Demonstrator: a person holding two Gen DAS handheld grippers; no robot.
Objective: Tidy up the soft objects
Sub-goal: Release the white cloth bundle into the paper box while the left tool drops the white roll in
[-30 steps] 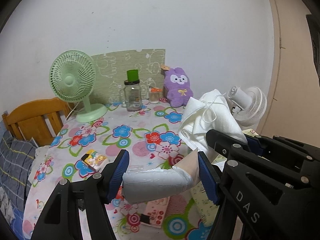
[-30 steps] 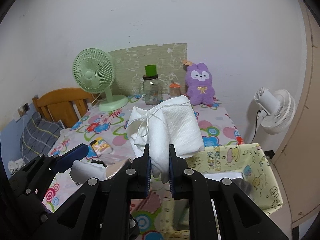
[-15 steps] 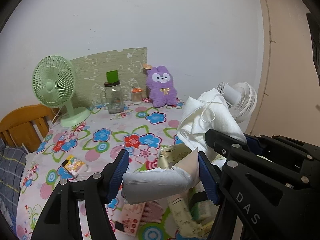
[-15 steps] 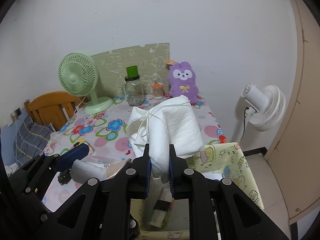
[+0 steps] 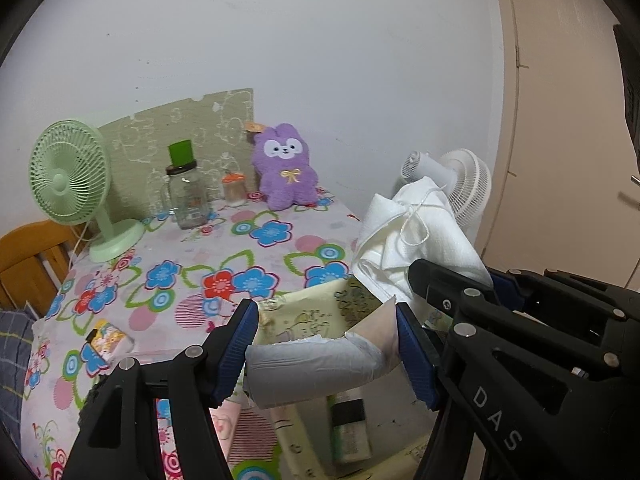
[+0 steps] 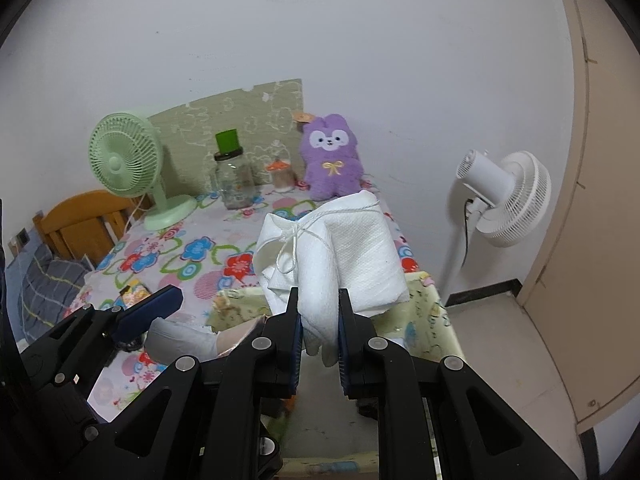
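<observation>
Left wrist view: the left gripper (image 5: 326, 344) holds a grey-white soft roll (image 5: 316, 364) crosswise, its jaws set fairly wide and closed on the two ends of the roll. Beneath and just ahead lies the yellow patterned fabric bin (image 5: 312, 316), standing at the near edge of the flowered bench (image 5: 224, 240). Its interior appears to hold a dark-and-green pack, though blur prevents identification. The right gripper's white tied cloth bundle (image 5: 408, 236) hangs close on the right.

Right wrist view: the right gripper (image 6: 319, 328) has its jaws narrow, pinched on a lower fold of the white tied cloth bundle (image 6: 336, 252), which stands up above them. The bin's rim (image 6: 432, 304) shows just beyond the bundle; the roll (image 6: 180, 338) is visible to the left. A purple plush (image 6: 332, 160), a green fan (image 6: 128, 164) and a jar (image 6: 234, 184) stand at the far end, well apart.

Assessment: the step in hand appears to be carrying both soft items over the bin for deposit. To do it well, bring each load fully inside the rim before releasing, lower the roll level so neither end catches the soft wall, and release one item at a time so the close-set grippers do not foul each other.
</observation>
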